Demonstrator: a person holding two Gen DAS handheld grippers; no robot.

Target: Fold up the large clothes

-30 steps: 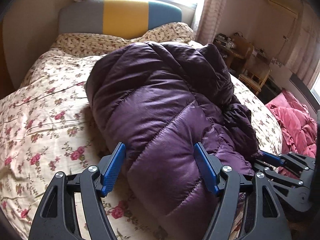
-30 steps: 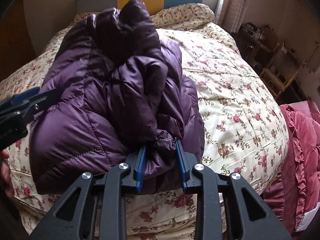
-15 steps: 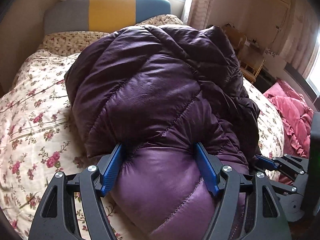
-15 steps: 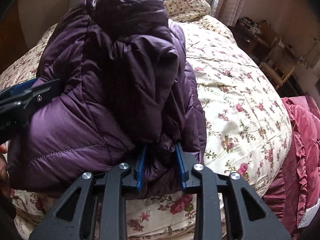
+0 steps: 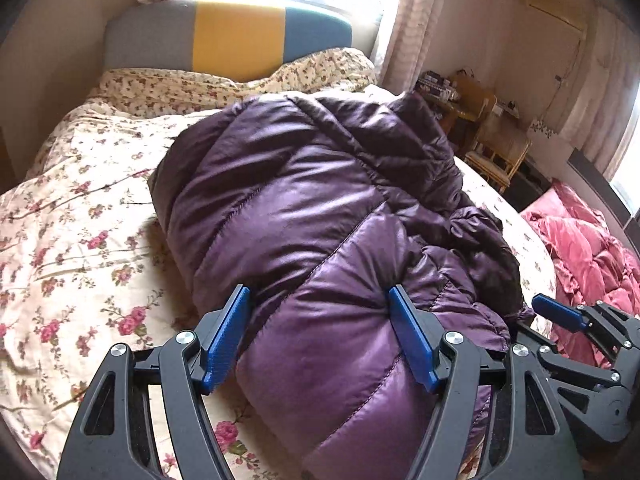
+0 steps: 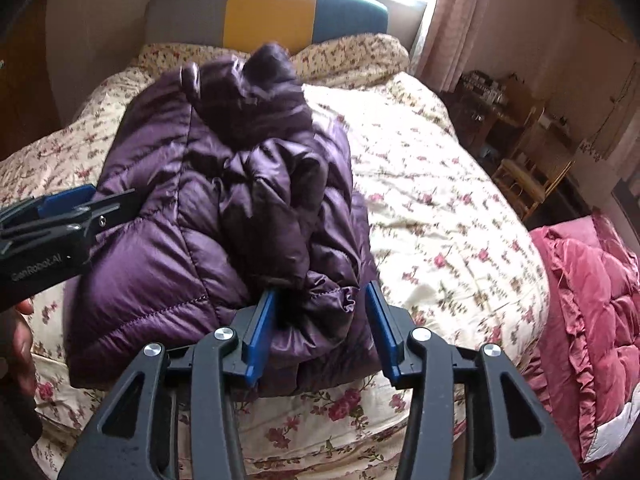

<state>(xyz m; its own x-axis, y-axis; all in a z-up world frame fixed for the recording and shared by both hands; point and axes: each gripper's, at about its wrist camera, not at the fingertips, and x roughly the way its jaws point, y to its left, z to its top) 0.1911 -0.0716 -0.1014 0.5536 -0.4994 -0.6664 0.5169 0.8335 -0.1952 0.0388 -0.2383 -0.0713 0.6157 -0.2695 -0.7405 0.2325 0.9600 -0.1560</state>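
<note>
purple down jacket [image 5: 320, 208], folded, on floral bed [image 5: 80, 240] | left hand-held gripper [image 5: 318, 336]: clamped on jacket's near edge | right hand-held gripper [image 6: 320, 328]: opening, cuff between, pads clear

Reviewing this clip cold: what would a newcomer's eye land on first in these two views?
A bulky purple puffer jacket, folded into a bundle, lies mid-bed on the floral bedspread. The left hand-held gripper squeezes its near end between blue pads, while the right hand-held gripper straddles a crumpled cuff, its jaws opening. A pink ruffled quilt lies right of the bed, and a grey, yellow and teal headboard closes the far end.
</note>
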